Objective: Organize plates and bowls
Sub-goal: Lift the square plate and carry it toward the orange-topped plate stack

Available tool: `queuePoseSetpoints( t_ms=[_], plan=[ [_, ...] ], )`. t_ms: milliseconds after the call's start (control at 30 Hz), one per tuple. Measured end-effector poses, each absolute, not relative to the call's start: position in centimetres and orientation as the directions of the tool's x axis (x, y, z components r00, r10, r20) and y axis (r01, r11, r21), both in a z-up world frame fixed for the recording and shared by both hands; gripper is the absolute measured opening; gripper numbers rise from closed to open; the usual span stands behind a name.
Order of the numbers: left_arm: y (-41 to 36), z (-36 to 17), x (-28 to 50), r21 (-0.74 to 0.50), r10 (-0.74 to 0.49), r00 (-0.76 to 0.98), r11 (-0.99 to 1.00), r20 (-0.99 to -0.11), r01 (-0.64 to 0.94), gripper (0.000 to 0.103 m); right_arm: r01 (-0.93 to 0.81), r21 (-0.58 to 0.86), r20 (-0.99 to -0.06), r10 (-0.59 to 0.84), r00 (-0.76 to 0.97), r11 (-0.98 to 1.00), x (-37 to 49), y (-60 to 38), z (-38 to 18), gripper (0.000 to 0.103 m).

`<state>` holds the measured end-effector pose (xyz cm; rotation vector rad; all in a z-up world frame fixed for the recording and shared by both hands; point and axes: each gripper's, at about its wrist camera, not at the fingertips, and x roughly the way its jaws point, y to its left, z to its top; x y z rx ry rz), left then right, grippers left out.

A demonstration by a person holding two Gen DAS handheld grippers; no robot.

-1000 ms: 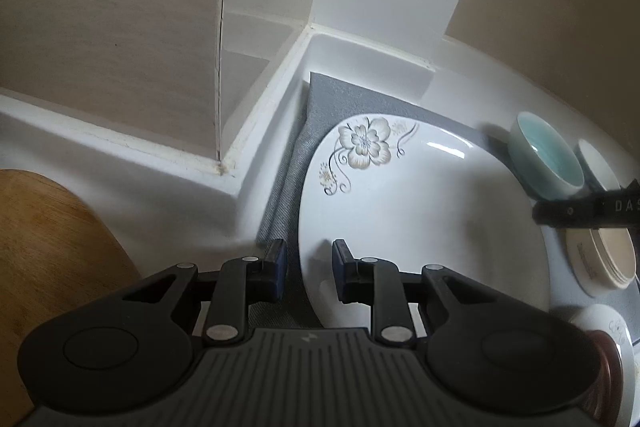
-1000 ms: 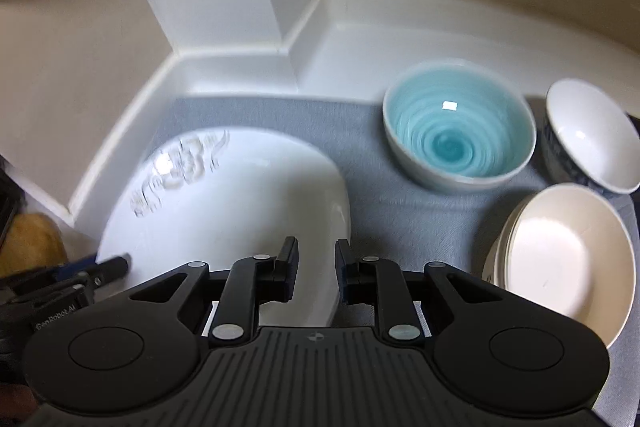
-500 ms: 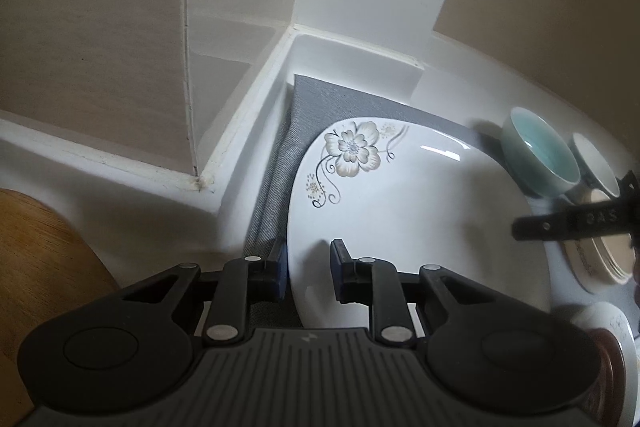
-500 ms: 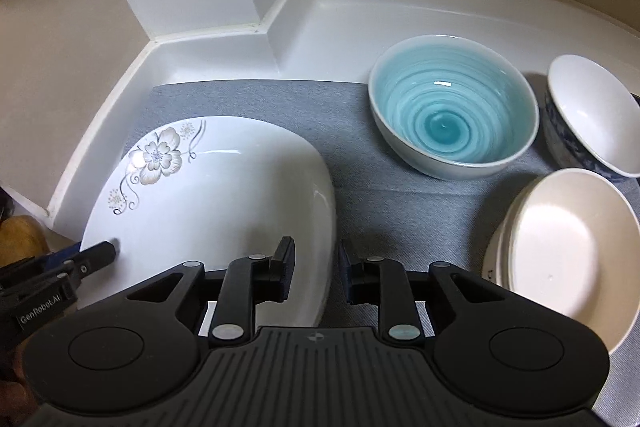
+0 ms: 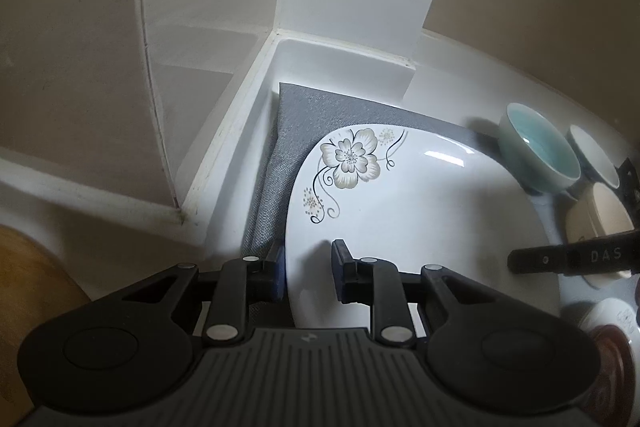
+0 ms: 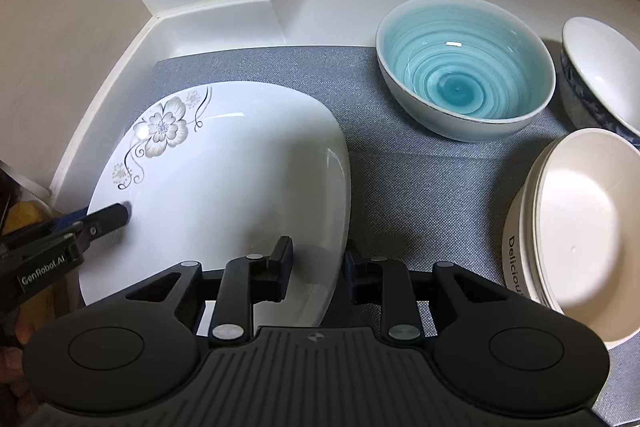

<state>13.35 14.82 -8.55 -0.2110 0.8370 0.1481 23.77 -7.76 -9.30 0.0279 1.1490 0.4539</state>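
The left gripper [image 5: 308, 267] is clamping the flowered plate [image 5: 420, 219] at its 8 o'clock rim. The plate is sinking onto the grey mat [image 6: 400, 187], at 7 o'clock from the teal bowl [image 6: 464, 67]. The right gripper [image 6: 316, 259], straddling the 4 o'clock rim, is sitting slightly wider than before; I cannot tell whether it is still pinching. Release is likely nearing.

Left gripper [image 5: 308, 271]: angled downward at the near-left rim of the plate [image 5: 420, 211].
Left jaws: narrow, clamped on that rim, with one finger [image 5: 340, 267] lying on the plate's top face and the other against its outer left edge.
Right gripper [image 6: 318, 263]: pointed steeply downward at the plate's near-right rim.
Right jaws: slightly apart and straddling the rim; one finger [image 6: 282, 263] stood above the plate's face, the other just outside its right edge, and no squeeze was evident.
Relation: the grippers stood on opposite sides of the plate, well apart.
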Motion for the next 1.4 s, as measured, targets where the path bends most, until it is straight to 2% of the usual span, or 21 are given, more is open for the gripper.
queuePoseSetpoints(
  t_ms=[200,533,967,1200,1400],
  plan=[
    [14.4,-7.6,12.9,-0.114,0.046,0.666,0.974,-0.744,-0.195,0.022,-0.302,0.276,-0.847,0.380,0.371,0.912,23.0,-8.7,-9.0,0.024],
    [11.4,-3.7,9.7,-0.080,0.097,0.712,0.974,-0.696,-0.211,0.021,-0.324,0.316,-0.796,0.435,0.421,0.892,21.3,-11.6,-5.8,0.022],
    [4.0,0.7,3.0,-0.081,0.130,0.796,0.972,-0.591,-0.220,0.021,-0.383,0.344,-0.702,0.506,0.502,0.857,17.2,-18.4,-1.3,0.020],
    [-1.1,0.5,-0.1,-0.084,0.097,0.817,0.981,-0.569,-0.175,0.021,-0.388,0.332,-0.670,0.504,0.545,0.860,13.7,-23.6,-0.3,0.020],
    [-4.6,-1.9,-1.4,-0.080,0.066,0.803,0.987,-0.592,-0.140,0.021,-0.362,0.316,-0.676,0.476,0.563,0.877,10.9,-26.9,-2.4,0.020]
  ],
)
